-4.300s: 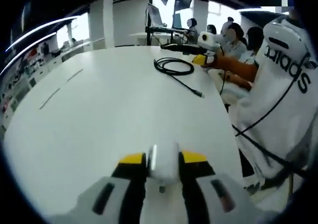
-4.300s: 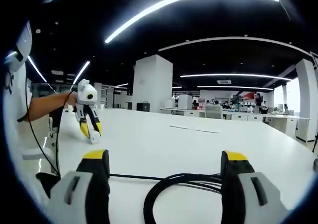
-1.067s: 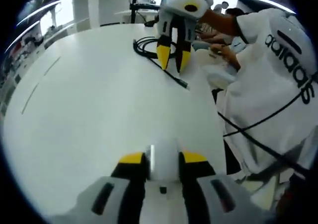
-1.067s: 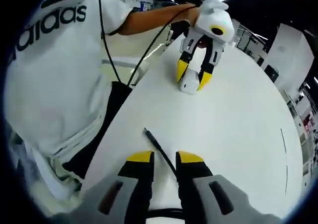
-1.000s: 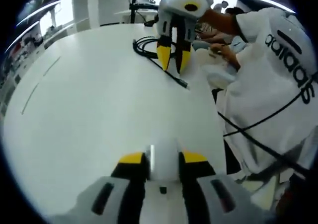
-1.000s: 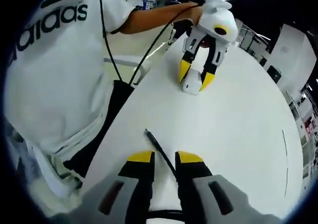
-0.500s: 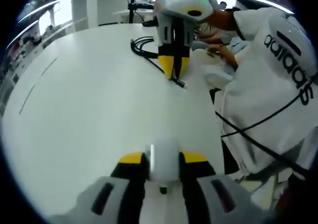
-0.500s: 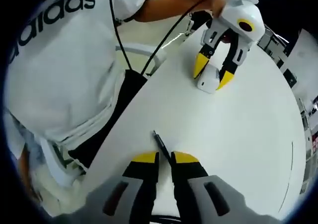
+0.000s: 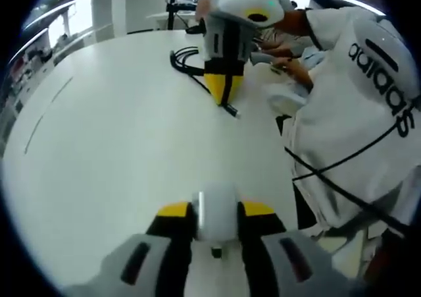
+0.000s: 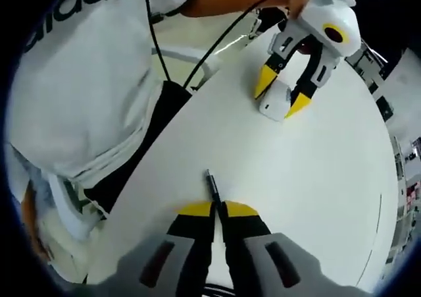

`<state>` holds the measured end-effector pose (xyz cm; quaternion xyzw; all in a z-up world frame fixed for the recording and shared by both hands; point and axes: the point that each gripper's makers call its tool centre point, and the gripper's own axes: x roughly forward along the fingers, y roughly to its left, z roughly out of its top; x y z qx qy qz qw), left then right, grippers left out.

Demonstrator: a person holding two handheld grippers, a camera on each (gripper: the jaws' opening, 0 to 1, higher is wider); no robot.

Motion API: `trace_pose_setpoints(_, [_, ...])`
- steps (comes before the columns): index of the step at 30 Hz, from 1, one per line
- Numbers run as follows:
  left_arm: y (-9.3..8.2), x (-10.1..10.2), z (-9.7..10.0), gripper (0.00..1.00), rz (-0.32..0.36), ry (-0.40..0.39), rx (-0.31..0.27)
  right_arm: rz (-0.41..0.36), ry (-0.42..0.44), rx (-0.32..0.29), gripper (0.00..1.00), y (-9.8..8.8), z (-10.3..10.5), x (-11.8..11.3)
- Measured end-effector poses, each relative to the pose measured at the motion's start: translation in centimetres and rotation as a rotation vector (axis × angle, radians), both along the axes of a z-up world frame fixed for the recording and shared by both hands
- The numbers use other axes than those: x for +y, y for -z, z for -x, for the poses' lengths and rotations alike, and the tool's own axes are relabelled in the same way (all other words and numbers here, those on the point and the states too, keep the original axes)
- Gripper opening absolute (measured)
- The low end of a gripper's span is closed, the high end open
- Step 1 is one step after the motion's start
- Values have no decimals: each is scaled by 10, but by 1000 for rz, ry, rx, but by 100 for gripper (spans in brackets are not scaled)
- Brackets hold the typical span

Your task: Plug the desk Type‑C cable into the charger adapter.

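In the left gripper view my left gripper (image 9: 216,210) is shut on the white charger adapter (image 9: 216,213), which rests on the white table (image 9: 118,132). Farther off, my right gripper (image 9: 222,89) stands tip-down, shut on the black Type-C cable (image 9: 229,109), whose coil (image 9: 186,56) lies behind it. In the right gripper view my right gripper (image 10: 217,209) is shut on the cable, and the plug end (image 10: 211,181) sticks out past the yellow tips. Across the table the left gripper (image 10: 282,96) holds the adapter (image 10: 275,103).
A person in a white printed shirt (image 9: 368,112) stands along the table's edge (image 10: 158,159), with an arm (image 10: 230,0) reaching to the left gripper. Black leads hang across the shirt. Other people and desks (image 9: 184,7) sit at the far end.
My right gripper has shut on the cable near its plug end; half a second ago its jaws were still slightly apart. The left gripper has kept hold of the adapter.
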<state>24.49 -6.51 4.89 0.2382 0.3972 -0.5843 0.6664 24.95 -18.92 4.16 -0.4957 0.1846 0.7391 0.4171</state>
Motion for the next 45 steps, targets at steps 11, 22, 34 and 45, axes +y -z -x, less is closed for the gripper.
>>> trace_pose_setpoints(11, [1, -9, 8, 26, -25, 60, -35, -70, 129, 61, 2, -2, 3, 11])
trace_pose_setpoints(22, [1, -6, 3, 26, -35, 58, -18, -208, 338, 145, 2, -12, -8, 31])
trace_pose_setpoints(34, [1, -8, 3, 26, -27, 23, 9, -213, 435, 162, 2, -8, -9, 46])
trace_pose_setpoints(45, [1, 0, -3, 26, -20, -14, 25, -212, 491, 188, 2, -11, -6, 64])
